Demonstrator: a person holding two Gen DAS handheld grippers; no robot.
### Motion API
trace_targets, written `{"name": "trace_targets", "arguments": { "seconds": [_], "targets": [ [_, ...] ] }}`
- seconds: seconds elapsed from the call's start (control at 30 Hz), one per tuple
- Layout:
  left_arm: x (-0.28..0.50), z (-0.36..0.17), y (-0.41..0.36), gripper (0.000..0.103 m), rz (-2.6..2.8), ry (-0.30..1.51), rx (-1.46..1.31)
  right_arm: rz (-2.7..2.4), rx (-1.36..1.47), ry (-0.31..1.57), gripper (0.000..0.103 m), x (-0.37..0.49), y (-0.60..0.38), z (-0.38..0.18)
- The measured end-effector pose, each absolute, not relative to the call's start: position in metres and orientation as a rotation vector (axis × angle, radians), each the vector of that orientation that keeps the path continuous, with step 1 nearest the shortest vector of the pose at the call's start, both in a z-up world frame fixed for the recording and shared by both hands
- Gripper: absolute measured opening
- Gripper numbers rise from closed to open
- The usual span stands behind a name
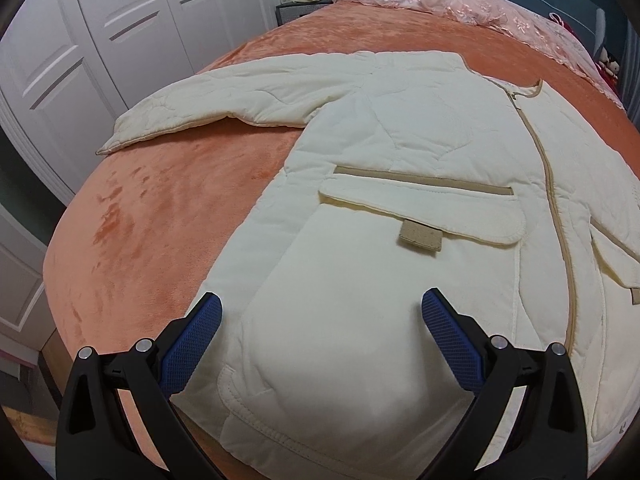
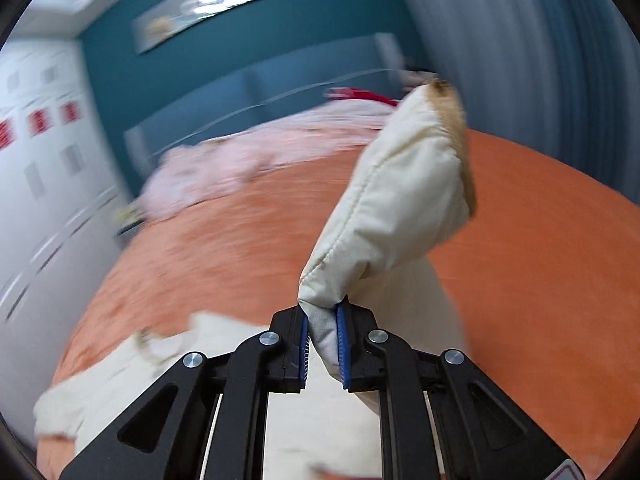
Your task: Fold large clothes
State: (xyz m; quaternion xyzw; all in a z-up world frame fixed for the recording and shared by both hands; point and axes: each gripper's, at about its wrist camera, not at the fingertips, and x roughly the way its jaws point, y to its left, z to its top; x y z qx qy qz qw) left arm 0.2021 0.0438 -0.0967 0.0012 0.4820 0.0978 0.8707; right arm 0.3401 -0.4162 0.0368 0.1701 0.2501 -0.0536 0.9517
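Right wrist: right gripper (image 2: 322, 322) clamps jacket (image 1: 400, 208) sleeve (image 2: 396, 200). Left gripper (image 1: 320, 312) open over hem. Thin pinch may slip mid-swing

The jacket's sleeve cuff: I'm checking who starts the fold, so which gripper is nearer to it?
Right. The right gripper is clamped on the lifted sleeve just below its cuff; the left gripper hovers open over the jacket hem.

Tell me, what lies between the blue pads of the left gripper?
The left wrist view shows the cream jacket's lower part between the open left gripper's pads, not pinched.
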Motion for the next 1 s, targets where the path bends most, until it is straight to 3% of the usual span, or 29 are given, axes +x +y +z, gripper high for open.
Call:
{"name": "trace_targets", "arguments": {
  "seconds": [0.13, 0.33, 0.47, 0.53, 0.63, 1.0],
  "targets": [
    [0.201, -0.092, 0.054, 0.098, 0.208, 0.998, -0.036, 0.146, 0.275, 0.582, 0.012, 0.371, -0.299, 0.022],
    [0.206, -0.086, 0.069, 0.098, 0.192, 0.985, -0.068, 0.323, 0.138, 0.748, 0.017, 0.379, -0.164, -0.048],
    [0.218, -0.08, 0.076, 0.098, 0.155, 0.977, -0.12, 0.397, 0.105, 0.814, 0.034, 0.359, -0.122, -0.073],
    [0.23, -0.078, 0.077, 0.098, 0.119, 0.975, -0.165, 0.397, 0.137, 0.802, 0.052, 0.346, -0.128, -0.073],
    [0.256, -0.079, 0.074, 0.098, 0.041, 0.987, -0.272, 0.343, 0.211, 0.756, 0.065, 0.32, -0.157, -0.068],
    [0.341, -0.12, 0.039, 0.095, -0.086, 1.095, -0.722, -0.047, 0.575, 0.791, 0.067, 0.281, -0.342, -0.111]
  ]
}}
